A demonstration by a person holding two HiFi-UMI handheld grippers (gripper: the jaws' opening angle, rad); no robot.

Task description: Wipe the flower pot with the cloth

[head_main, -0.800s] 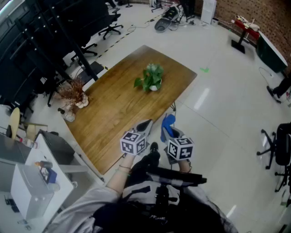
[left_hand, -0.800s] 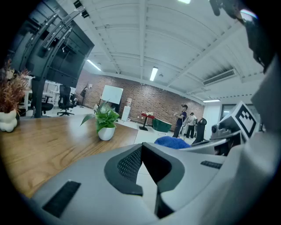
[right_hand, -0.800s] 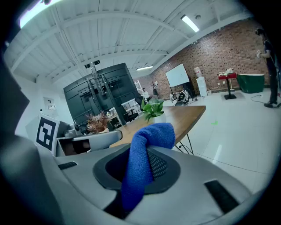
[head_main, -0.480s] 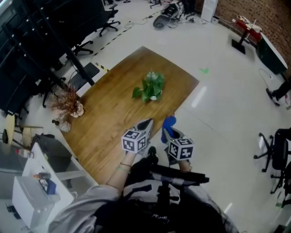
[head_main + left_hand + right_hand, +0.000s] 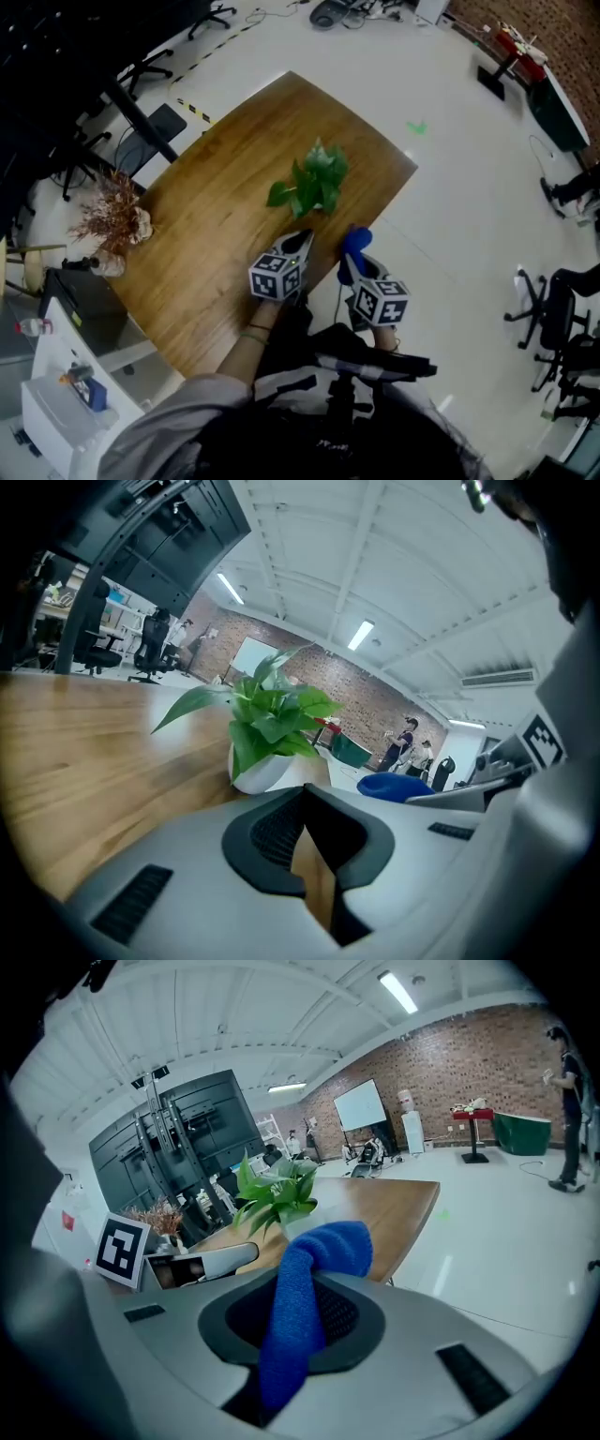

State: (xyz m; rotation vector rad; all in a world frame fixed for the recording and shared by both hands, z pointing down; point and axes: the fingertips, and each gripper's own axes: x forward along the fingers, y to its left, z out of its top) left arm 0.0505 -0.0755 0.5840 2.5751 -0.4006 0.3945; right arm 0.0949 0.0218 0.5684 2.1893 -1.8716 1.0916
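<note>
A leafy green plant [image 5: 314, 183] in a white flower pot [image 5: 262, 772] stands near the middle of the wooden table [image 5: 206, 234]. My left gripper [image 5: 300, 244] is over the table's near edge, just short of the plant, and its jaws [image 5: 305, 808] are shut with nothing in them. My right gripper [image 5: 349, 267] is beside it, off the table's right edge, shut on a blue cloth [image 5: 314, 1269] that bulges out past the jaws. In the right gripper view the pot [image 5: 298, 1226] shows just behind the cloth. The cloth [image 5: 403, 787] also appears to the right in the left gripper view.
A vase of dried flowers [image 5: 112, 220] stands at the table's left corner. Office chairs [image 5: 553, 309] are on the floor at the right, a white cabinet [image 5: 56, 412] at the lower left, dark desks at the upper left. People stand far off by the brick wall [image 5: 412, 742].
Both grippers have come forward toward the plant, which now lies closer to them in the head view. The cloth stays held in the right gripper.
</note>
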